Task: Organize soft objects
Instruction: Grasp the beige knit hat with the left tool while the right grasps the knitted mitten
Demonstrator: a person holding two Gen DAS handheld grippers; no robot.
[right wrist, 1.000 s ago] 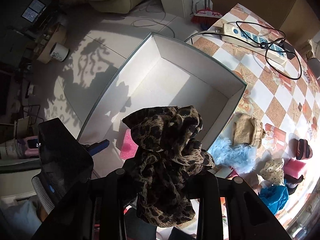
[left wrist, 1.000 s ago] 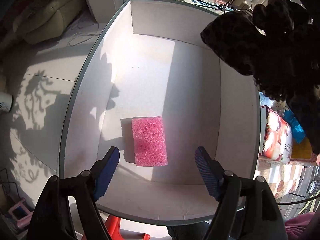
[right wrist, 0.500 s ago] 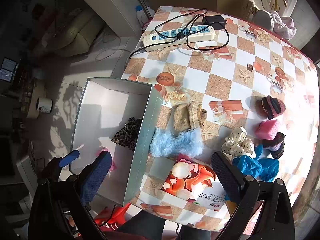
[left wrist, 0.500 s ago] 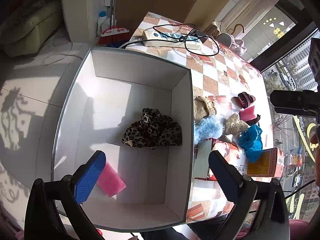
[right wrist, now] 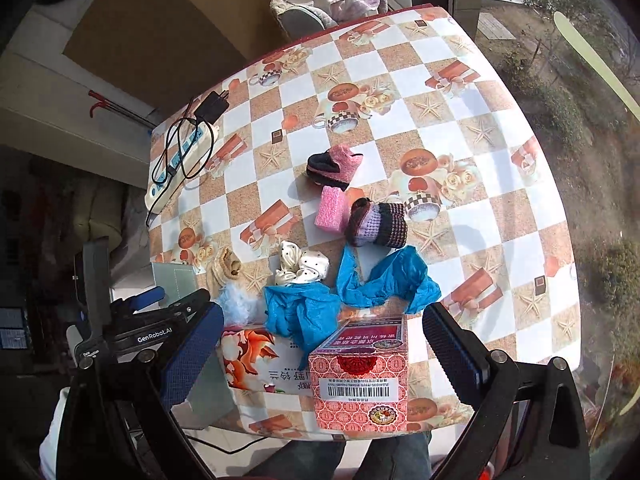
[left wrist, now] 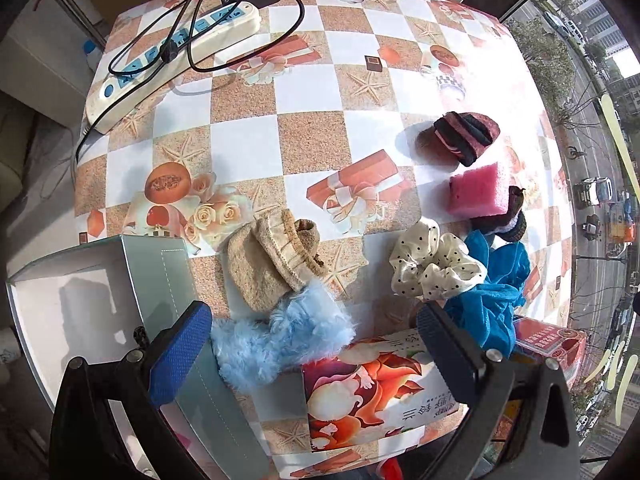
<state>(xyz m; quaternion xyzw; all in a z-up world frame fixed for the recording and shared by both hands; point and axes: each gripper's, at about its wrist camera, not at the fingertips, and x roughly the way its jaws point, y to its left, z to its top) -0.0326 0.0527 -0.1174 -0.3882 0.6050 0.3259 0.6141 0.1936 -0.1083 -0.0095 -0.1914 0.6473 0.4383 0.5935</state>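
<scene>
My left gripper [left wrist: 314, 348] hangs open and empty over a fluffy light-blue piece [left wrist: 280, 336] and a tan knitted sock [left wrist: 268, 264], beside the white box [left wrist: 80, 312]. My right gripper [right wrist: 320, 348] is also open and empty, above a red carton [right wrist: 360, 376] and a crumpled blue cloth [right wrist: 380, 280]. Further out on the checked table lie a dotted cream scrunchie [right wrist: 302, 268], a pink sponge [right wrist: 332, 210], a pink-and-black knit [right wrist: 334, 166] and a purple-and-black knit [right wrist: 378, 226]. The box's inside is mostly out of view.
A printed tissue pack [left wrist: 368, 392] sits at the table's near edge beside the red carton. A power strip [left wrist: 172, 60] with a looped black cable lies at the far left. The table's right edge [right wrist: 560, 240] drops off toward a window.
Both grippers swung from above the white box to over the table. The right gripper opened and let go of the leopard-print cloth, which landed in the box near a pink sponge.
</scene>
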